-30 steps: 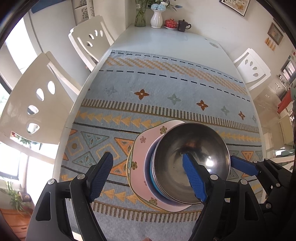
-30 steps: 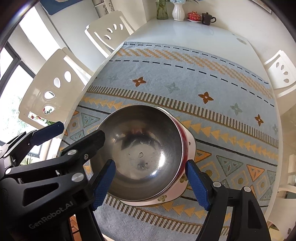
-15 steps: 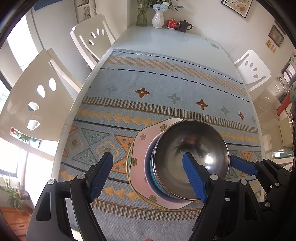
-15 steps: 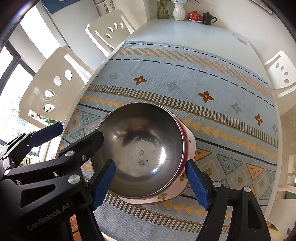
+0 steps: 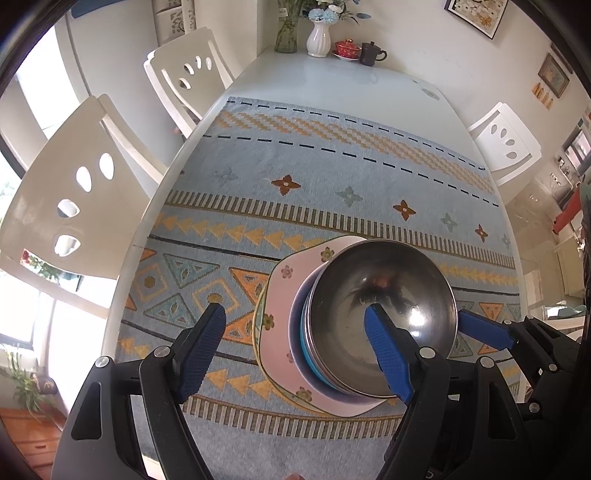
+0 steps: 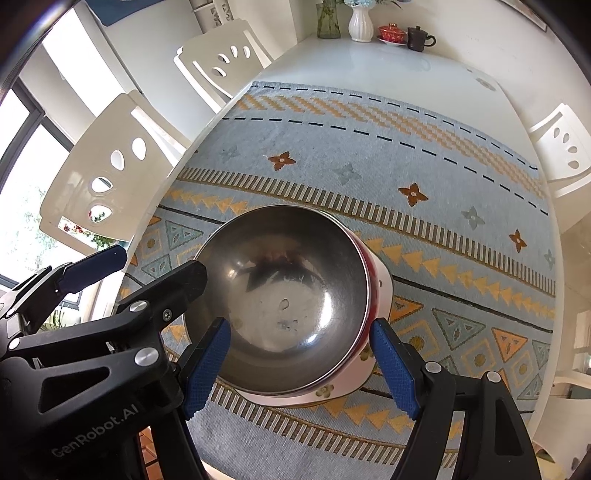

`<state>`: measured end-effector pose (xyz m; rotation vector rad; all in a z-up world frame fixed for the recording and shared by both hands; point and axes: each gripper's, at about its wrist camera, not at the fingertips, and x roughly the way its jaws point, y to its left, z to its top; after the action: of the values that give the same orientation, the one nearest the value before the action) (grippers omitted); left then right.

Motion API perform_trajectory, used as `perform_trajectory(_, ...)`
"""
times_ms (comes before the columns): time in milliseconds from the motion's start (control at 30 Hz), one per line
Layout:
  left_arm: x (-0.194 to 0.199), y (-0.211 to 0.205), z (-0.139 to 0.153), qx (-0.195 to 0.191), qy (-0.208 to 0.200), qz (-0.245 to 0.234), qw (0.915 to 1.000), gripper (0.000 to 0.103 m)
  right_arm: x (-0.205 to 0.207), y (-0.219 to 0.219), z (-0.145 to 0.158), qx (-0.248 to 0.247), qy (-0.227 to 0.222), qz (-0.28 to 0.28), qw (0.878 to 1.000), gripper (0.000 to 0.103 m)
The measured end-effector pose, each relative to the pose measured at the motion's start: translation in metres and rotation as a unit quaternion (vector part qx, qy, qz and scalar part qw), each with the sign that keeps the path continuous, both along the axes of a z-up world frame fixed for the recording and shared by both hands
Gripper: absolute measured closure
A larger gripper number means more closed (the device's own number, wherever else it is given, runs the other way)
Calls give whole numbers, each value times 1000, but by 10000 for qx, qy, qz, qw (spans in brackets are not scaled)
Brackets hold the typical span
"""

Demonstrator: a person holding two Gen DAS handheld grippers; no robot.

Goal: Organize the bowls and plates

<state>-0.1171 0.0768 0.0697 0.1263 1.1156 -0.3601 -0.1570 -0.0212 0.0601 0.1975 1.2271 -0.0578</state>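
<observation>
A steel bowl [image 5: 384, 317] tops a stack: a blue plate [image 5: 301, 332] under it, then a pink flowered plate [image 5: 284, 306], all on the patterned cloth. The bowl also shows in the right wrist view [image 6: 284, 295], above the pink plate's rim [image 6: 354, 384]. My left gripper [image 5: 295, 350] is open and empty, above the stack's left side, its right finger [image 5: 386, 350] over the bowl. My right gripper [image 6: 301, 365] is open and empty, its fingers on either side of the bowl's near edge, above it.
The blue patterned cloth [image 5: 332, 177] covers most of the white table [image 5: 351, 85]. Vases [image 5: 319, 33], a red cup and a dark teapot [image 5: 371, 53] stand at the far end. White chairs [image 5: 74, 192] stand along the left side and one [image 5: 506, 144] at the right.
Both grippers have drawn back and up slightly from the stack. The bowl and plates have not moved.
</observation>
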Motion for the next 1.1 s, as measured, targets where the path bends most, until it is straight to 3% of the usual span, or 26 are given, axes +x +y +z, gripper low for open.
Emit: perform_trajectory(1100, 0, -3, -5, 88, 87, 79, 9999, 27, 1, -3, -4, 69, 90, 28, 9999, 27)
